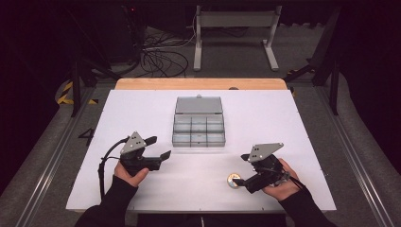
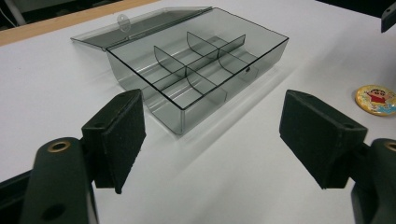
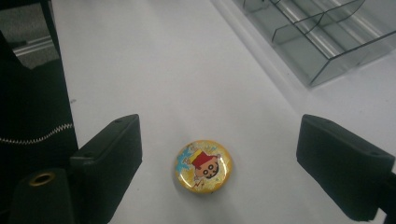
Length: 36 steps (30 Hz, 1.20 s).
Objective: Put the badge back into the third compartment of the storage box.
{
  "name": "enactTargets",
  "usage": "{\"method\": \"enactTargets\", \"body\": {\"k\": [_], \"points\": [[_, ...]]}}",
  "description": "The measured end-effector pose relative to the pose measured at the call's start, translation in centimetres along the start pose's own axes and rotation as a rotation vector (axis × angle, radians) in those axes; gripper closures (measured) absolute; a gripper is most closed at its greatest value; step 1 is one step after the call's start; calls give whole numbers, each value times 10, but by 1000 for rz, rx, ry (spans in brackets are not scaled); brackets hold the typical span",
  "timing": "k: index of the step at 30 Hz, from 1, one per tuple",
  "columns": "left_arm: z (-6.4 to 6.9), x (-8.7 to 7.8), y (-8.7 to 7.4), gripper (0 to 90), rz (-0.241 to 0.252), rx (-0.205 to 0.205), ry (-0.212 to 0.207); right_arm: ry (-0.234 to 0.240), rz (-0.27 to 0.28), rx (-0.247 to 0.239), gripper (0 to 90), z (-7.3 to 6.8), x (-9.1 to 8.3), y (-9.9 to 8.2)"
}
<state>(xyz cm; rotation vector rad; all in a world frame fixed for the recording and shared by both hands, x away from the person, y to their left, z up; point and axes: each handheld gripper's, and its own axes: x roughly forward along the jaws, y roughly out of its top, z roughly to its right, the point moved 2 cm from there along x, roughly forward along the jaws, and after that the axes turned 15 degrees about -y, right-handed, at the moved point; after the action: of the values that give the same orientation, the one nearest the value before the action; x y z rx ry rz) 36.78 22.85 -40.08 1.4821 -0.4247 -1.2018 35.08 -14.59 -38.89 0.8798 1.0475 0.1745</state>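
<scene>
Closest to the lens in the high view are the person's dark sleeves, both cut off by the bottom edge, so you only get forearms and hands. Left tool [image 1: 158, 147] sits over the white surface [image 1: 142, 109] with its jaws spread wide, nothing between them. Just ahead of it is the clear smoky organizer box [image 2: 196, 70], lid [image 2: 140, 25] flipped open behind it, dividers splitting it into little compartments that all look bare from the left gripper view. The far corner of the lid runs out of frame there.

Right tool [image 1: 243, 169] is also gaping wide, and the badge [image 3: 203, 166] lies flat on the surface right between its jaws, a bit nearer the left pad, not touched by either one. It's a round gold pin badge with a cartoon kid in a red hat, some blue on one side. In the high view it's small and blurry, half tucked beside the tool's tip. The box is off to the upper right of this tool, cropped by the frame.
</scene>
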Motion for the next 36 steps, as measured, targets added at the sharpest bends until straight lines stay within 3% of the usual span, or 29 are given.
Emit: {"method": "enactTargets", "body": {"k": [21,36], "points": [[1,0,0,232,5,-1,4,12,-126,-94,159,-13,13,-9],[0,1,0,231,3,-2,4,8,-152,-118,189,-15,23,-12]]}}
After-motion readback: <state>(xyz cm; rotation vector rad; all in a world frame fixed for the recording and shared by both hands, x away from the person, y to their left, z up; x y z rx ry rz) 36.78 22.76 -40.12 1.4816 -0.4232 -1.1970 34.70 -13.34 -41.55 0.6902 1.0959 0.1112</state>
